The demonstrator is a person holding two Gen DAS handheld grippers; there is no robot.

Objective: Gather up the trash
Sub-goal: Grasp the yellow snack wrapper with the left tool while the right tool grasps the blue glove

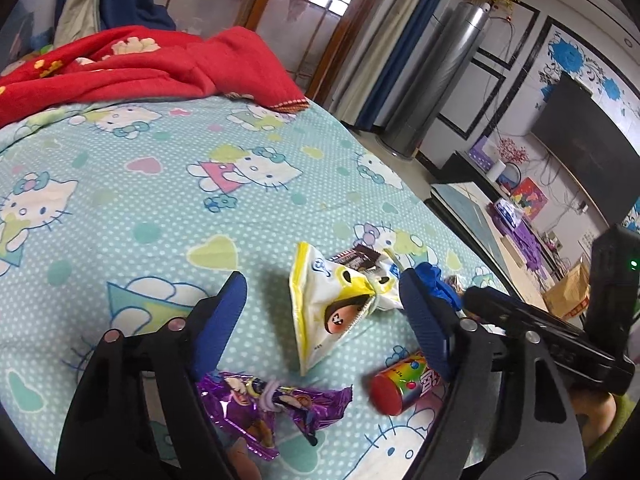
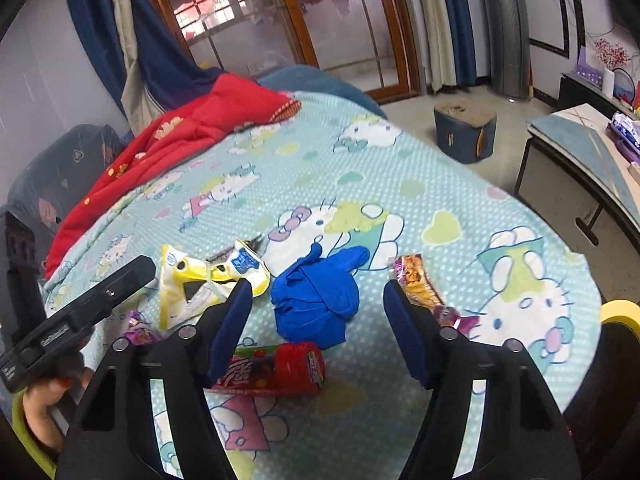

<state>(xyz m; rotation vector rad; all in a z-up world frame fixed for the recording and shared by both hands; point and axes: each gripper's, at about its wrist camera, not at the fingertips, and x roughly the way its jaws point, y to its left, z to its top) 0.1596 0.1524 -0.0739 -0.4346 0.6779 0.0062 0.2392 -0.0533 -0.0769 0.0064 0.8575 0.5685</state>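
Both grippers spread and empty: left gripper (image 1: 320, 300) frames a light, crinkly yellow wrapper (image 1: 324, 312); right gripper (image 2: 318, 296), beside it, frames a limp blue glove (image 2: 316, 300), best pinched mid-bunch.

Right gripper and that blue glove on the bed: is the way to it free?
Probably yes. The right gripper has open jaws, and the blue glove lies uncovered straight ahead; nothing sits between them.

Both wrist views look down, close over bedsheet (image 1: 160, 208) — share yellow wrapper (image 2: 188, 280).
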